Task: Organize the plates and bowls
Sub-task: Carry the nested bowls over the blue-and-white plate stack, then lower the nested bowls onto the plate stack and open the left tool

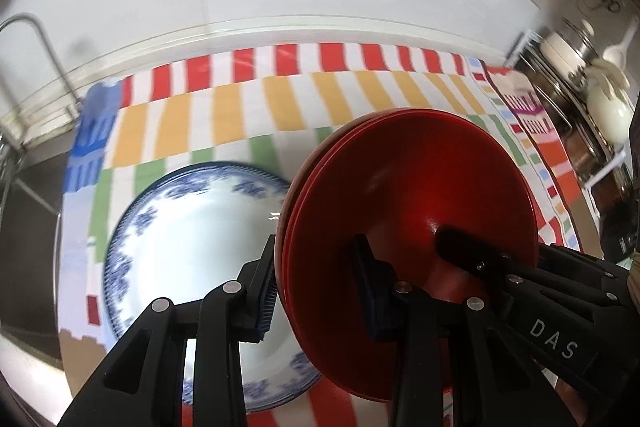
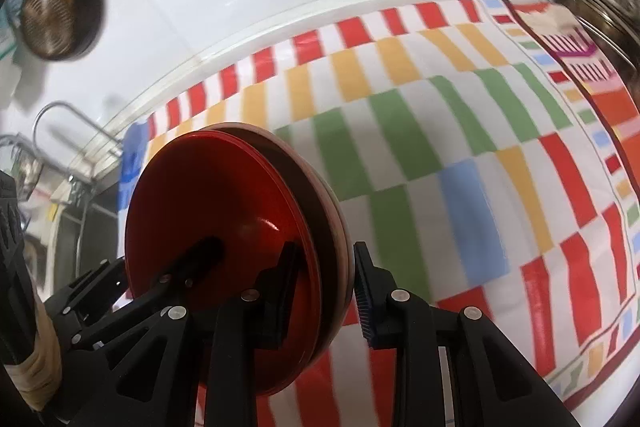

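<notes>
Two grippers are seen clamped on one stack of red bowls [image 1: 408, 195], each from an opposite rim, so that the nested stack is carried between them above the striped cloth [image 1: 248, 107] that covers the counter [image 1: 280, 27]. In the left wrist view the left gripper [image 1: 320, 287] is set low and centre, its fingers pinching the near rim of the stack, one pad inside the top bowl and one outside; the right gripper [image 1: 472, 251] reaches into the bowl from the lower right of that frame. In the right wrist view the right gripper [image 2: 326, 291] is likewise closed on the rim of the stack [image 2: 224, 227], which fills the lower left, with the left gripper [image 2: 192, 259] entering from the left edge. How many bowls are nested cannot be counted for certain; several rims are visible. A blue-patterned white plate [image 1: 192, 235] is left lying on the cloth at the lower left of the left wrist view, partly hidden by the stack. The task is judged to be partly done: the red bowls have been gathered into one pile, but the pile has not yet been set down in a final place, and the plate remains to be sorted. A rack [image 1: 36, 75] is glimpsed at the left edge.
</notes>
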